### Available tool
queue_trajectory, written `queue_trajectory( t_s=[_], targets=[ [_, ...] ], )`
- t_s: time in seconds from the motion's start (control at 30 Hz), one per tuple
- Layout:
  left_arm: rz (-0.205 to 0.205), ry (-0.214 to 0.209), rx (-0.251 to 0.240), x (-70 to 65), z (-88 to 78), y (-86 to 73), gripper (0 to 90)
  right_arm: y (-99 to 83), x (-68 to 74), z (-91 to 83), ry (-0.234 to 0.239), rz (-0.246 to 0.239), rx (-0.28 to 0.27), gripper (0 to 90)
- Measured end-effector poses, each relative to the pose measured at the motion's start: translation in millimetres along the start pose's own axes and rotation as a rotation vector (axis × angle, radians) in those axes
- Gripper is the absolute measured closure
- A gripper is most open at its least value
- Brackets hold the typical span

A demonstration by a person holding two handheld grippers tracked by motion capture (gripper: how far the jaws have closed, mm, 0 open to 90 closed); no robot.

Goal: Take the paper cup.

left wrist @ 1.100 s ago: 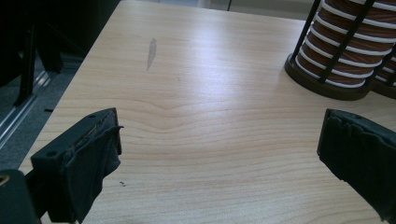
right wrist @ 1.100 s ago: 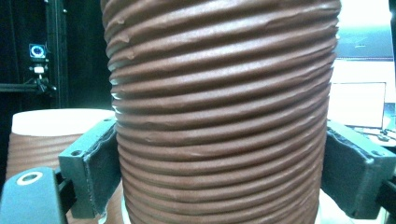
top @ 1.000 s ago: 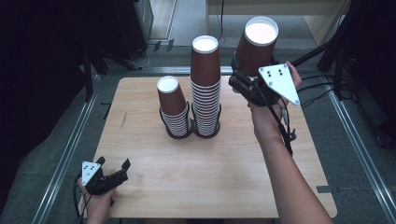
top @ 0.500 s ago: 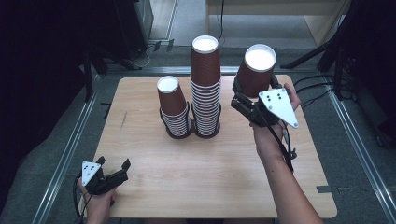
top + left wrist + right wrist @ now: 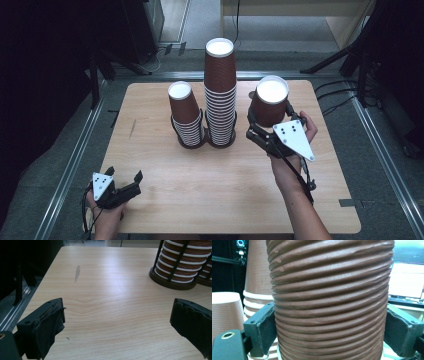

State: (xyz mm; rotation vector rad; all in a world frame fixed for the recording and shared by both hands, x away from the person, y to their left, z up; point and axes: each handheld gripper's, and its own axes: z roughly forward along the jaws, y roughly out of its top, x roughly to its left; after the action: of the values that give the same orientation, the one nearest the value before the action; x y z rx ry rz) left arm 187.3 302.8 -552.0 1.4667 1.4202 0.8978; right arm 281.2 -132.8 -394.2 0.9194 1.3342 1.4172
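one brown cup between right fingers

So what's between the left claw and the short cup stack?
Bare tabletop lies between the left claw and the short cup stack, as the left gripper view shows.

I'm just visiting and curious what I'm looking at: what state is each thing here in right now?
Held cup: upside down, clamped between the jaws, beside the stacks.
Right gripper: shut on the held cup.
Left gripper: jaws open, nothing between them, low over the table.
Tall stack: upright in its holder.
Short stack: upright in its holder.
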Motion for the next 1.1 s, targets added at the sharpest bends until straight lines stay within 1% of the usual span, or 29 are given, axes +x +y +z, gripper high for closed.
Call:
queue_trajectory(
  t_s=[0.07, 0.1, 0.13, 0.17, 0.2, 0.23, 0.27, 0.3, 0.33, 0.37, 0.4, 0.47, 0.57, 0.63, 0.7, 0.83, 0.97, 1.0, 1.03, 1.1],
  targets=[
    [0.005, -0.003, 0.003, -2.4, 0.3, 1.5, 0.0, -3.5, -0.4, -2.0, 0.002, 0.005, 0.006, 11.4],
    [0.011, -0.004, 0.002, -3.3, 0.6, 2.1, 0.0, -10.9, -2.0, -5.4, 0.002, 0.008, 0.021, 11.4],
    [0.011, -0.004, 0.002, -4.5, 1.0, 2.8, 0.0, -10.9, -2.0, -5.4, 0.002, 0.008, 0.021, 11.4],
    [0.004, -0.014, -0.003, -6.2, 1.5, 4.8, 0.0, -18.2, -3.6, -8.6, -0.004, 0.005, 0.038, 11.4],
    [0.004, -0.014, -0.003, -6.2, 1.5, 4.8, 0.0, -21.4, -4.9, -10.3, -0.005, -0.003, 0.044, 11.3],
    [-0.005, -0.021, -0.01, -8.0, 2.1, 6.4, 0.0, -21.4, -4.9, -10.3, -0.005, -0.003, 0.044, 11.3],
    [0.002, -0.024, -0.013, -10.5, 2.9, 8.1, 0.0, -24.3, -6.1, -11.9, -0.009, -0.008, 0.049, 11.3],
    [0.016, -0.024, -0.015, -13.5, 4.0, 9.7, 0.0, -27.0, -7.6, -13.6, -0.013, -0.012, 0.051, 11.4],
    [0.02, -0.035, -0.021, -20.3, 6.4, 12.9, 0.0, -32.0, -10.5, -17.1, -0.005, -0.006, 0.057, 11.5],
    [0.02, -0.035, -0.021, -20.3, 6.4, 12.9, 0.0, -34.3, -11.4, -18.9, 0.0, -0.005, 0.061, 11.6],
    [0.023, -0.042, -0.022, -23.8, 7.5, 14.6, 0.0, -34.3, -11.4, -18.9, 0.0, -0.005, 0.061, 11.6],
    [0.027, -0.057, -0.028, -32.0, 10.4, 17.7, 0.0, -38.8, -12.7, -22.4, 0.002, -0.017, 0.073, 11.5],
    [0.046, -0.082, -0.036, -44.9, 15.7, 22.4, 0.0, -48.8, -14.3, -27.3, 0.015, -0.038, 0.09, 11.6],
    [0.054, -0.094, -0.034, -53.7, 20.4, 25.9, 0.0, -51.3, -14.3, -28.1, 0.017, -0.039, 0.097, 11.6],
    [0.065, -0.113, -0.038, -62.2, 24.1, 29.4, 0.0, -56.3, -15.4, -28.7, 0.021, -0.052, 0.105, 11.5],
    [0.088, -0.153, -0.047, -76.2, 29.2, 36.0, 0.0, -65.8, -18.2, -29.8, 0.019, -0.052, 0.128, 11.4],
    [0.074, -0.199, -0.044, -86.5, 33.4, 41.1, 0.0, -77.6, -17.4, -31.9, 0.034, -0.036, 0.15, 11.3],
    [0.07, -0.216, -0.041, -90.0, 34.6, 43.0, 0.0, -80.2, -16.2, -31.4, 0.046, -0.043, 0.165, 11.3],
    [0.072, -0.227, -0.041, -92.2, 35.1, 44.0, 0.0, -82.7, -14.5, -31.0, 0.053, -0.065, 0.177, 11.2],
    [0.081, -0.253, -0.039, -98.0, 35.3, 46.3, 0.0, -85.2, -11.5, -31.5, 0.061, -0.068, 0.181, 11.2]
  ],
)
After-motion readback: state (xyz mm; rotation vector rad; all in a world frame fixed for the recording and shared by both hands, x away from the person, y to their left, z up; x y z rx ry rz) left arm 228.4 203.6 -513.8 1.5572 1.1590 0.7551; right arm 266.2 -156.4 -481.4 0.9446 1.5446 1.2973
